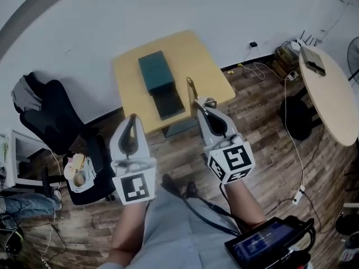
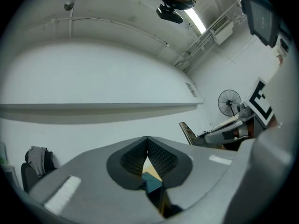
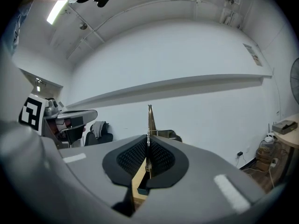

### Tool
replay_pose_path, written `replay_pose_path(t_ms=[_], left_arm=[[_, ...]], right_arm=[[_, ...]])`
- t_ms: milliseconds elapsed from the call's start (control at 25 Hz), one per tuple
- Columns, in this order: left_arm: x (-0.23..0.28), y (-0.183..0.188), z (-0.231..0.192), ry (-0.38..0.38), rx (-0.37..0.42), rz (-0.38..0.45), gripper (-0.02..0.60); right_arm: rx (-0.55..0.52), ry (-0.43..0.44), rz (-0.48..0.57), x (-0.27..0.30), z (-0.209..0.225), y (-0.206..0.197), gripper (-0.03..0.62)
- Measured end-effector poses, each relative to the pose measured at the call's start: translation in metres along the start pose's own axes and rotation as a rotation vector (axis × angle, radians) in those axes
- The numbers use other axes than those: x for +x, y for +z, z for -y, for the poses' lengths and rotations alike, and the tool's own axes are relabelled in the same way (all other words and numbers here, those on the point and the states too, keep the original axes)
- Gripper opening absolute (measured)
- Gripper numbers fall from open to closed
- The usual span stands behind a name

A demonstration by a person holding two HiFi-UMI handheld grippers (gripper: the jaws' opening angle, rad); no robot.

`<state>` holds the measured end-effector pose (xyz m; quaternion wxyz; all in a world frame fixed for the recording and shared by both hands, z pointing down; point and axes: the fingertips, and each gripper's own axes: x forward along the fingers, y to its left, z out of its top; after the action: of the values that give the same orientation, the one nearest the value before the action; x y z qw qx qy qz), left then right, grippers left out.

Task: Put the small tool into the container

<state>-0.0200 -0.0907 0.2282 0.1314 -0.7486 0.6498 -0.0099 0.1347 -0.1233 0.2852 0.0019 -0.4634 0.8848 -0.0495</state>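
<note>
The small tool [image 1: 191, 88] is a thin brass-coloured blade. It sticks up from my right gripper [image 1: 198, 103], which is shut on it, above the near right edge of the yellow table [image 1: 202, 58]. In the right gripper view the tool [image 3: 150, 119] rises from the closed pads [image 3: 140, 155]. The dark teal container [image 1: 161, 84] lies lengthwise in the middle of the table, one half lighter than the other. My left gripper [image 1: 133, 120] hangs shut and empty just short of the table's near edge. A sliver of the container [image 2: 150, 184] shows between its jaws.
A black office chair [image 1: 49, 116] stands to the left, with a low seat holding small items [image 1: 78, 174] in front of it. A round table [image 1: 330, 97] is at the right. Cables and a power strip [image 1: 298, 195] lie on the wooden floor. A dark device [image 1: 269, 244] is at the bottom right.
</note>
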Motion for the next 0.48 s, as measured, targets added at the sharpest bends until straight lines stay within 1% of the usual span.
replay_pose_path(t_ms=[240, 360, 480], left_arm=[[0.011, -0.015, -0.031, 0.062, -0.007, -0.015, 0.011], [0.023, -0.021, -0.043, 0.073, -0.017, -0.009, 0.011], [0.037, -0.029, -0.051, 0.068, -0.025, -0.012, 0.011]], right_arm=[[-0.011, 0.050, -0.020, 0.035, -0.009, -0.003, 0.006], [-0.014, 0.058, -0.030, 0.053, -0.010, -0.007, 0.006], [-0.016, 0.058, -0.043, 0.071, -0.010, -0.011, 0.006]])
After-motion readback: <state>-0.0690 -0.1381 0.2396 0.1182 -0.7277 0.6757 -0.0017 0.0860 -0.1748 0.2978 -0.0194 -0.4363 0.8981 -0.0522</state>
